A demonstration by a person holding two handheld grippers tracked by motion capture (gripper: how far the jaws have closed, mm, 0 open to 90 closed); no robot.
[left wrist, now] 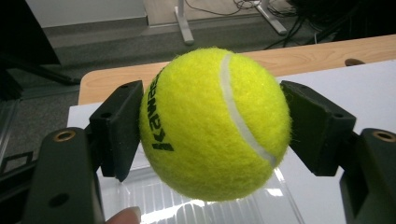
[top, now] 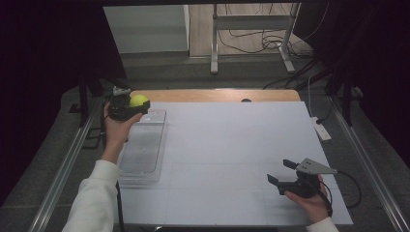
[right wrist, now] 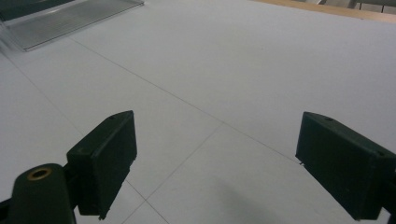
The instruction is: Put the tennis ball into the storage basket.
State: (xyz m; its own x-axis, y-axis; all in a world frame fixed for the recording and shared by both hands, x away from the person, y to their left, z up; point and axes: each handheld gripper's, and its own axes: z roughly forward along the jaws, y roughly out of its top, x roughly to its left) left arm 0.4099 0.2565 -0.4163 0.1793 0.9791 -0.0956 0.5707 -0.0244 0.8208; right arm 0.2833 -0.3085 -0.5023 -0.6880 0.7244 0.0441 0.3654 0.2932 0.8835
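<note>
Looking at this one, I'd say the pick-up is done and the drop-off isn't. The left gripper [top: 138,107] is clamped on a yellow tennis ball [top: 138,100], one black pad pressing on each side of it, and it's held up in the air over the far end of the clear plastic tray [top: 140,159] at the table's left side. The ball isn't touching the tray yet, so lowering and letting go are probably what's left. The right gripper [top: 283,171] sits well apart near the front right of the white table [top: 232,145], jaws spread wide, nothing between them.
</note>
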